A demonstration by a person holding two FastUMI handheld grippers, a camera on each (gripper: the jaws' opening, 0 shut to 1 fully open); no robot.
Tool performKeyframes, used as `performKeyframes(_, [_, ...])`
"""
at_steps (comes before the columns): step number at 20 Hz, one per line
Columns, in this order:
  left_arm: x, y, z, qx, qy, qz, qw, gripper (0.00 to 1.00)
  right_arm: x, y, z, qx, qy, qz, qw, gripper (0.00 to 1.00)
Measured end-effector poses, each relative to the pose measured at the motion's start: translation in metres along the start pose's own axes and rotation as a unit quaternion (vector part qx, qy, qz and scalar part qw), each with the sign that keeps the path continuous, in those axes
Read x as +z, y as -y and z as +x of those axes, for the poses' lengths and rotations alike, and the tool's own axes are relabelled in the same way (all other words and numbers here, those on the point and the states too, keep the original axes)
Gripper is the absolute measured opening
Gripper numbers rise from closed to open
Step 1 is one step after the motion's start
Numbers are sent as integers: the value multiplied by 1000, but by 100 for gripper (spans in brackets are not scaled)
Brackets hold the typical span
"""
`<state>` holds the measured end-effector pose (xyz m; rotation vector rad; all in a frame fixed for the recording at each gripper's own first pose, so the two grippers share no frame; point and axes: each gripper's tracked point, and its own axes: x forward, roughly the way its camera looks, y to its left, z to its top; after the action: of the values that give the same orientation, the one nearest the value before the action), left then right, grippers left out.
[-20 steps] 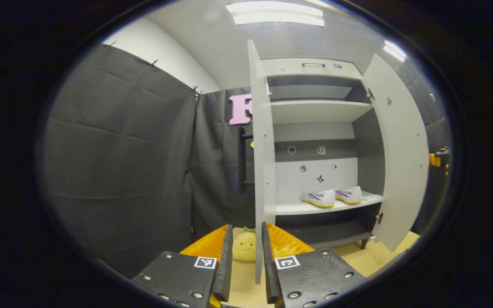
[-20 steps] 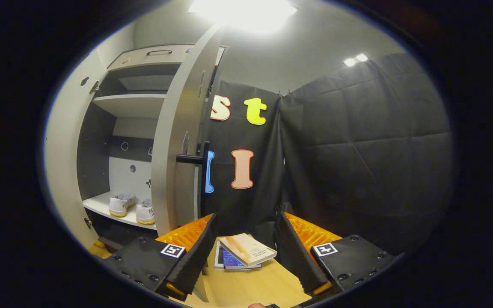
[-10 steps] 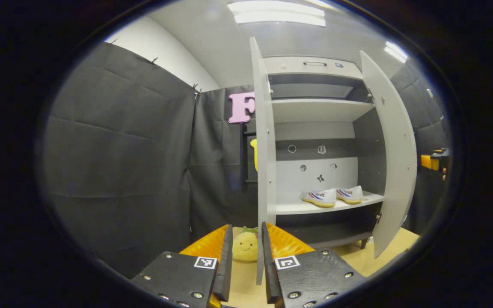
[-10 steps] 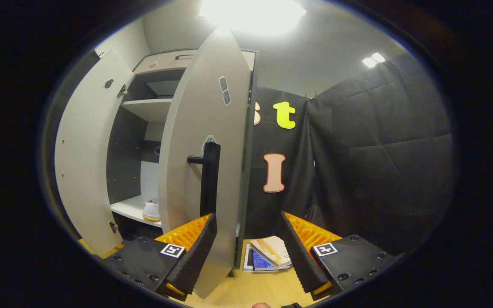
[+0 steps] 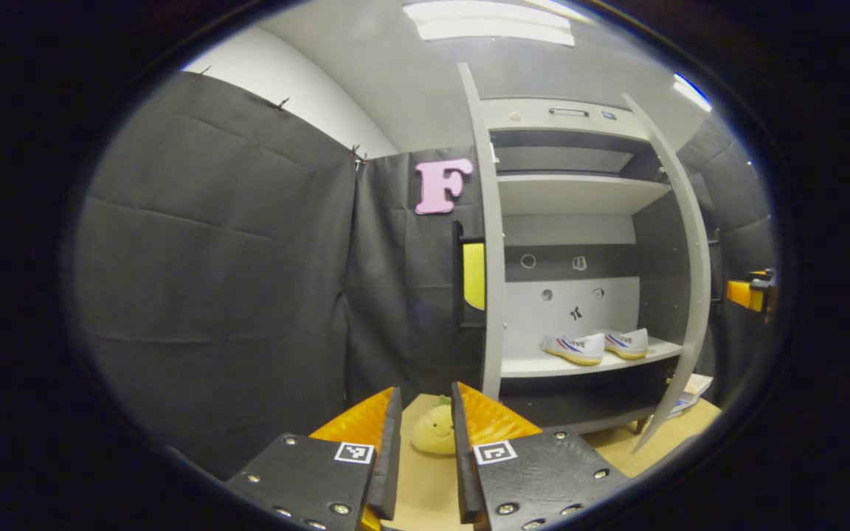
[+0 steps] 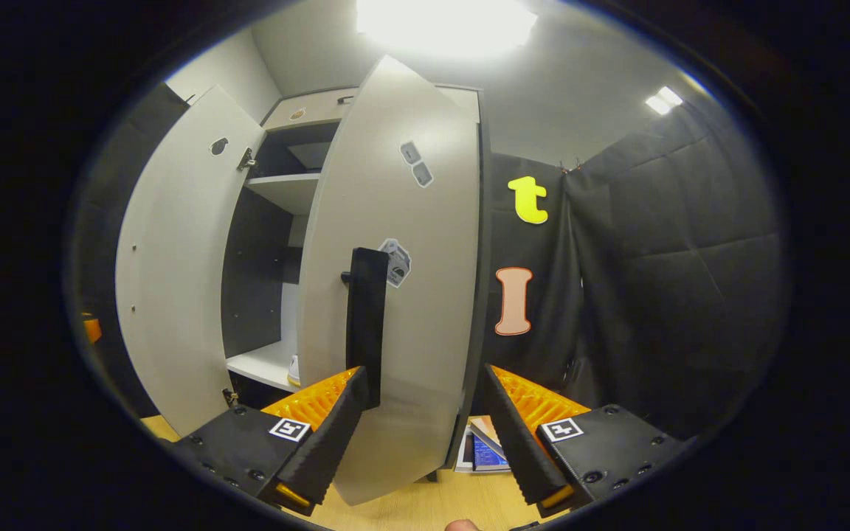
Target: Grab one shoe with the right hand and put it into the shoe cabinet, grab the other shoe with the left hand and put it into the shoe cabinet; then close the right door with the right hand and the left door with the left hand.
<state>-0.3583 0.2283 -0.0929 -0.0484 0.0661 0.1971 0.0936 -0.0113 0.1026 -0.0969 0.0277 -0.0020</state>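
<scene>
Two white shoes (image 5: pixel 576 347) (image 5: pixel 628 341) sit side by side on the lower shelf (image 5: pixel 536 365) of the grey shoe cabinet. In the left gripper view the left door (image 5: pixel 490 243) stands wide, seen edge-on, and the right door (image 5: pixel 690 258) is swung partway in. My left gripper (image 5: pixel 425 450) hangs low before the left door, its fingers a narrow gap apart with nothing between them. My right gripper (image 6: pixel 425 435) is open right against the right door's outer face (image 6: pixel 410 295). Its left finger (image 6: pixel 333 431) is just below the black handle (image 6: pixel 366 324). A sliver of shoe (image 6: pixel 294 369) shows past the door.
A yellow plush toy (image 5: pixel 432 431) lies on the wooden floor beyond my left fingers. Books (image 6: pixel 484 450) lie on the floor by the cabinet's right side. Black cloth walls close in on both sides. The left door's inner face (image 6: pixel 181 280) stands at the left of the right gripper view.
The right door has swung from wide open to partway shut, with my right gripper close behind it. The left gripper has shifted slightly; the left door still stands wide.
</scene>
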Motion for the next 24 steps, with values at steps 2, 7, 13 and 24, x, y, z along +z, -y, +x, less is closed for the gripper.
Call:
performKeyframes(2, [14, -5, 13, 4, 13, -2, 1000, 33, -4, 2, -6, 1, -3, 6, 1000, 97])
performKeyframes(7, [34, -11, 51, 10, 28, 2, 1000, 35, -25, 14, -19, -3, -22, 4, 1000, 97])
performKeyframes(13, [44, -6, 92, 14, 25, 6, 1000, 33, -40, 43, -30, -31, -37, 0, 999, 98])
performKeyframes(24, [47, 14, 103, 15, 23, 45, 999, 33, -62, 55, -29, -35, -61, -5, 998, 98])
